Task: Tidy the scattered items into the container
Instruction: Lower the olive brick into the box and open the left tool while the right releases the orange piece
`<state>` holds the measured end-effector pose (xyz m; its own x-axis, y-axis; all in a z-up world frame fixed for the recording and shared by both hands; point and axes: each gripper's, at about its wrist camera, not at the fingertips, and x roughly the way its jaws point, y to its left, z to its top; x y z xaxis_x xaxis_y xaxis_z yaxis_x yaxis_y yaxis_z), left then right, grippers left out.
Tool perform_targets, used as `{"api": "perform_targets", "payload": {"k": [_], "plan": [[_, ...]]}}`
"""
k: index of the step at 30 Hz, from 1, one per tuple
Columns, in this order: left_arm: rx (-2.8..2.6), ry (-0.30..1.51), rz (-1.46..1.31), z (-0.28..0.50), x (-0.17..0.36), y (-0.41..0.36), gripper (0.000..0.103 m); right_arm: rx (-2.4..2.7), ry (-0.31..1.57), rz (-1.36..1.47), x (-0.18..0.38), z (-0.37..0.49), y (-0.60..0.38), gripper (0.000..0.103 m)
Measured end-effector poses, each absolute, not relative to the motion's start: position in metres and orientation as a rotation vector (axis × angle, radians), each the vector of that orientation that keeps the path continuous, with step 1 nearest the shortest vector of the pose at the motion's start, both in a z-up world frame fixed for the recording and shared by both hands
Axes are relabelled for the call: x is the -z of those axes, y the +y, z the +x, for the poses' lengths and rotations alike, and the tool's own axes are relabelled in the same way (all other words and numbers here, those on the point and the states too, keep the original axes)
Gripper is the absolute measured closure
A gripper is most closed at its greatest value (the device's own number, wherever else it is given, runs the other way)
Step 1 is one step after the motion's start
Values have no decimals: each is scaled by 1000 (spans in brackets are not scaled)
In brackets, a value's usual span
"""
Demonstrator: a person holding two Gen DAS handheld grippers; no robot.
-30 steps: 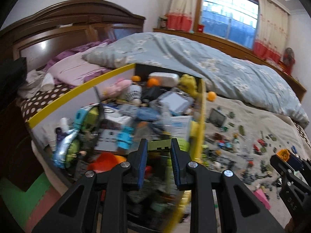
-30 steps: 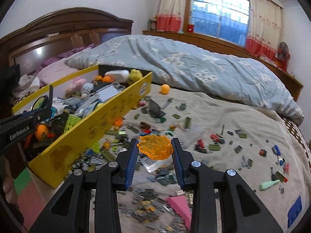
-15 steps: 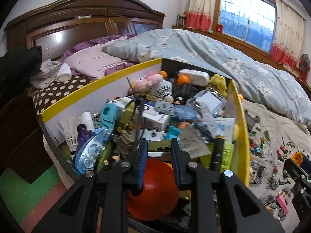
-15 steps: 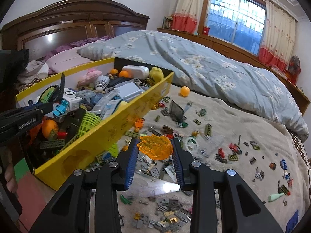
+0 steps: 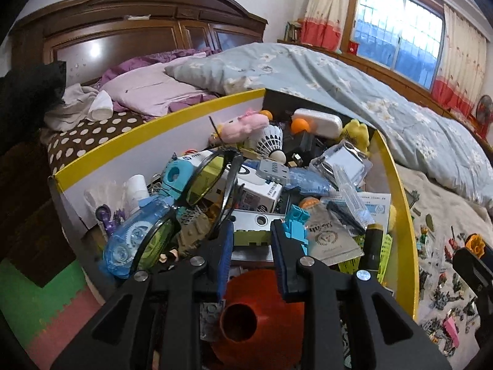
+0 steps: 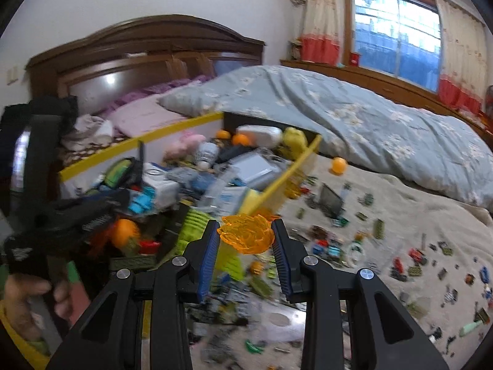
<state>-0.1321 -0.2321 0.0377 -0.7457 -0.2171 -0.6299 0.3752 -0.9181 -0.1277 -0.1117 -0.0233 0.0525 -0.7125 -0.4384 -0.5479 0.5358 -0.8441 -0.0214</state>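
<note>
Orange translucent spiky plastic piece (image 6: 246,232) is pinched between the blue-padded fingers of the right gripper (image 6: 246,231), which are closed down to the width of the piece. A second ago that gripper held it low over the beige blanket (image 6: 400,225) among the scattered small bricks; now it has swung left and up, so the piece sits just at the near yellow wall of the yellow-rimmed cardboard container (image 6: 277,185), and the blur in the right view suggests the swing is still under way. That likely means the carry is nearly done and only the release over the box remains. The left gripper (image 5: 251,240) has meanwhile risen slightly above the heap inside the container (image 5: 154,126); its fingers stand partly apart with nothing between them, an olive-green brick (image 5: 249,236) lying beyond the tips and a red-orange plastic funnel (image 5: 262,308) underneath.
</note>
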Motion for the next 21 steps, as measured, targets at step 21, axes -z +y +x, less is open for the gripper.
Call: {"api": "perform_targets", "payload": {"k": [21], "plan": [[2671,324,832,-117,-54,-221,44,2210,-38,797,-30,-114,-38,51]]}}
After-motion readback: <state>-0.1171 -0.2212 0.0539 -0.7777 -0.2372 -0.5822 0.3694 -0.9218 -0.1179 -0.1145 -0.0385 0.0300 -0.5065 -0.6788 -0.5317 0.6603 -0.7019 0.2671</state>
